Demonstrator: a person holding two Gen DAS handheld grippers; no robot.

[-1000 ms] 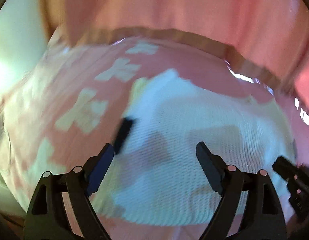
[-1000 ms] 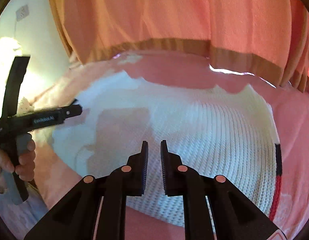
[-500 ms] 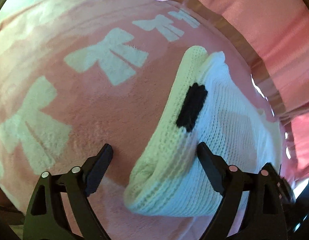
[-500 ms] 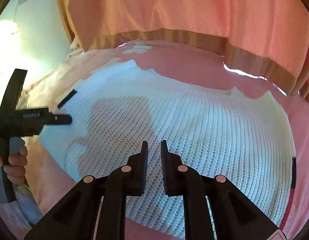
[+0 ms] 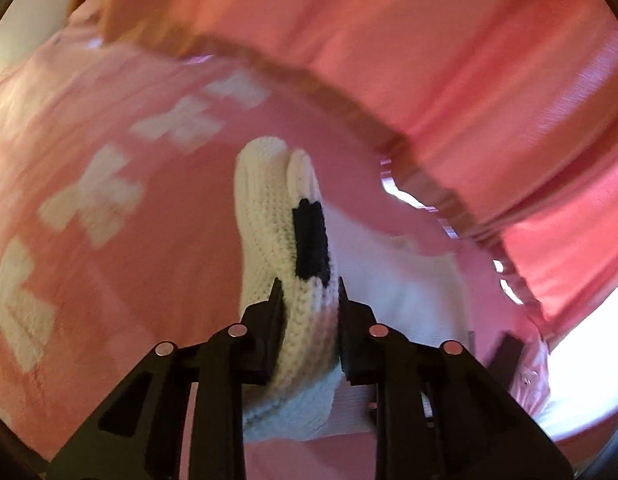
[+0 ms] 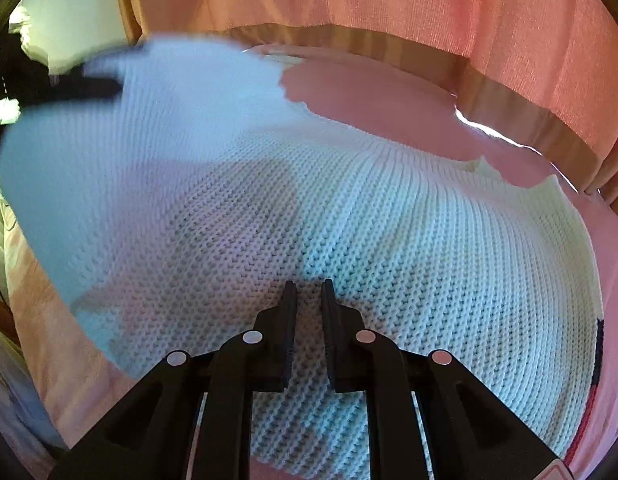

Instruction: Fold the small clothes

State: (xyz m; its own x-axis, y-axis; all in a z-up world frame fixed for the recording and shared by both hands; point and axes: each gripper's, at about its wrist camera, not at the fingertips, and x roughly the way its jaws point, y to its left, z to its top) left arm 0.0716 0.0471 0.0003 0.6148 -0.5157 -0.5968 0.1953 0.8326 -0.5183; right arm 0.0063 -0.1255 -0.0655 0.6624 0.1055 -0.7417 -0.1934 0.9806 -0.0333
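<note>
A small white knitted sweater point(image 6: 349, 216) lies spread on a pink blanket point(image 6: 381, 96). My left gripper point(image 5: 309, 292) is shut on the sweater's ribbed edge point(image 5: 269, 216), which has a black stripe point(image 5: 311, 240), and holds it lifted off the blanket. In the right wrist view that lifted side point(image 6: 149, 92) is raised and blurred at the upper left, with the left gripper point(image 6: 81, 84) dark beside it. My right gripper point(image 6: 309, 292) is shut with nothing between its jaws, low over the middle of the sweater; whether it touches is unclear.
The pink blanket has white bow shapes point(image 5: 93, 196) at the left. Pink-orange curtains point(image 5: 449, 60) with a brown band hang close behind. A pale wall point(image 6: 77, 12) stands at the far left.
My left gripper has closed on the sweater's ribbed edge and lifted it. The right gripper has moved down closer to the middle of the sweater, still shut.
</note>
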